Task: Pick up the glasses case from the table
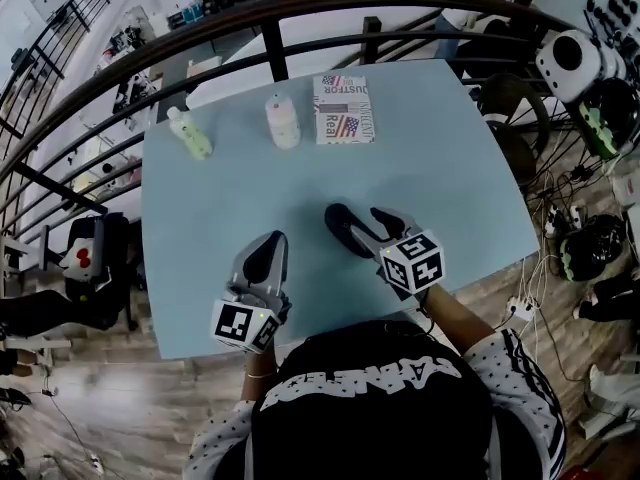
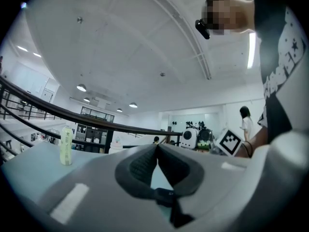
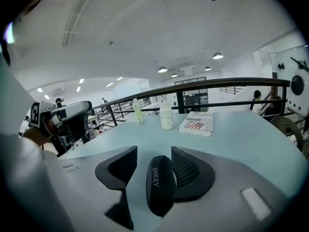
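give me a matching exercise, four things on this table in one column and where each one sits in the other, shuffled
Things
1. glasses case
2. green bottle
3. white bottle
4. flag-print box

Places
A. far side of the table, rightmost of the three there
B. between the jaws of the right hand-held gripper
C. far side, leftmost of the three
D. far side, middle of the three

Pairs: 1-B, 2-C, 3-D, 4-A

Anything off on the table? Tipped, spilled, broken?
Nothing stands out. The green bottle and white bottle stand upright, the box lies flat, and no spill shows on the table. The case sits between the right gripper's open jaws, off-centre in the gap.
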